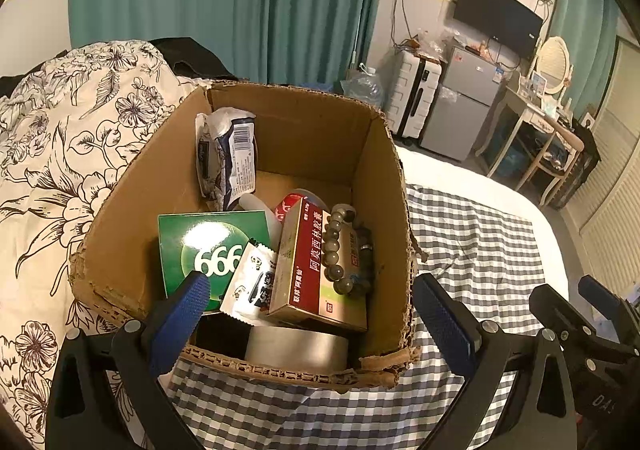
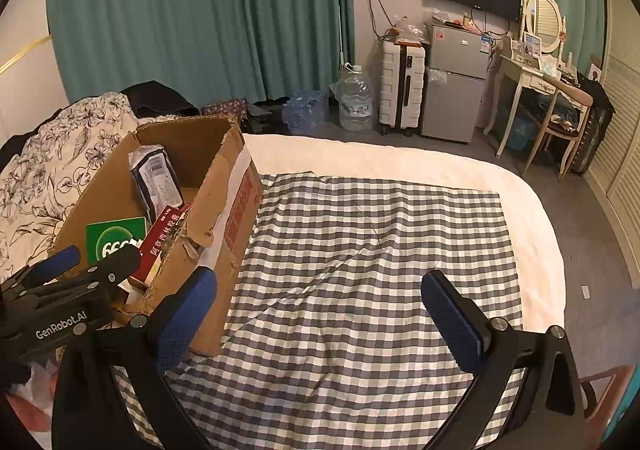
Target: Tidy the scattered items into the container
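An open cardboard box (image 1: 132, 209) (image 2: 224, 185) stands on the checked cloth (image 2: 360, 242). Inside lie a green "666" box (image 1: 208, 246), a red-and-tan medicine box (image 1: 308, 270), a grey bead bracelet (image 1: 338, 250) on top of it, a white sachet (image 1: 248, 282), a crumpled blue-white packet (image 1: 228, 153) and a roll of silver tape (image 1: 296, 346). My left gripper (image 1: 316, 310) hangs open just above the box's near edge, nothing between its fingers. My right gripper (image 2: 320, 314) is open over the bare cloth, to the right of the box.
A floral duvet (image 1: 52, 153) is heaped left of the box. Beyond the bed's far edge stand a suitcase (image 2: 402, 85), a small fridge (image 2: 456, 81), a water jug (image 2: 356, 97) and a dressing table (image 2: 536, 89). Teal curtains hang behind.
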`<state>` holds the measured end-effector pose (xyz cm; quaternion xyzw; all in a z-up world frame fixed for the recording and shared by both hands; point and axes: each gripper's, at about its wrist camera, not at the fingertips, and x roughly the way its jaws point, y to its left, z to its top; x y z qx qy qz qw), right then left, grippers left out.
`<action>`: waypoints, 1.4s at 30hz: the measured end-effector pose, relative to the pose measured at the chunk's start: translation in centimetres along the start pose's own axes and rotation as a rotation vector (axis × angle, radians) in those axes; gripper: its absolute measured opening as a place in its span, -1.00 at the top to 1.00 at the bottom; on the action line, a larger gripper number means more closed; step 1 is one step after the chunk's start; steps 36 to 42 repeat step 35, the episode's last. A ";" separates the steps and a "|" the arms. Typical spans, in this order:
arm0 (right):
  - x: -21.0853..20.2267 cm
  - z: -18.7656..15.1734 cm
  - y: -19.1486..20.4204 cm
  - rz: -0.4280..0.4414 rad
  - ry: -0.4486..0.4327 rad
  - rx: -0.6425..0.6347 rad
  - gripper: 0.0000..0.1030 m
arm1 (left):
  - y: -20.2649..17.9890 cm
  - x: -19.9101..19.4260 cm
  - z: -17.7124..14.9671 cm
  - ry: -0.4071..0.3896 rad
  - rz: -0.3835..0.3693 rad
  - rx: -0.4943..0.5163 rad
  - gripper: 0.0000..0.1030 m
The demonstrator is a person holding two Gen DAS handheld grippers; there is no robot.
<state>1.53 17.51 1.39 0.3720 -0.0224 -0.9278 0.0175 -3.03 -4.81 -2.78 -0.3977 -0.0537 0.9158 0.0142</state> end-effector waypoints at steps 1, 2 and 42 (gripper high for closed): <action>0.0 0.0 0.0 0.000 0.000 0.000 -0.99 | 0.0 0.0 0.0 0.000 0.000 0.000 -1.00; 0.1 0.0 0.1 0.001 0.001 -0.001 -0.99 | 0.0 0.0 0.0 0.000 -0.001 -0.001 -1.00; 0.8 -0.5 -0.2 -0.002 0.037 -0.002 -0.99 | 0.3 0.1 0.0 -0.030 0.015 0.011 -1.00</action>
